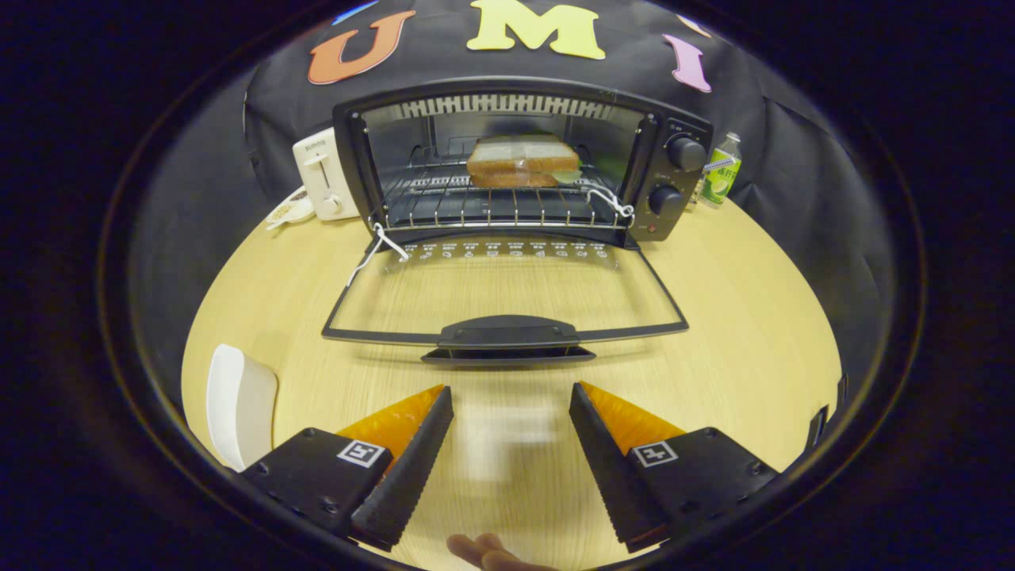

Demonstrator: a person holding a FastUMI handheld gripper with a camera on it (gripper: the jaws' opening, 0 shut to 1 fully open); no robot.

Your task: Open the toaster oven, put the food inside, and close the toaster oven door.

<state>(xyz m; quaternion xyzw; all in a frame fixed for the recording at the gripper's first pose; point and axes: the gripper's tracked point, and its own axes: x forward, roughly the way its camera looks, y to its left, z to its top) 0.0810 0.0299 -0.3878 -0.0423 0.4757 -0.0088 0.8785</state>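
Sandwich (522, 160) sits on the toaster oven (523, 162) rack, so the empty, spread gripper (511, 412) must next lift the near door handle (507, 333) shut.

Gripper (511, 396) fingers are spread wide over bare table (737, 317), nothing held between them. Just ahead, the lowered glass door (507, 289) is laid flat, its handle (507, 331) nearest the fingers; the straight path to the toaster oven (515, 159) is blocked low by it. The oven mouth is left open above the door. The rear of the rack (492, 202) is occupied by a sandwich (522, 161); the front of the rack is free. A white plate (238, 404) is noted left of the fingers. Flanks are crowded by a white toaster (321, 170) and a green bottle (721, 174).
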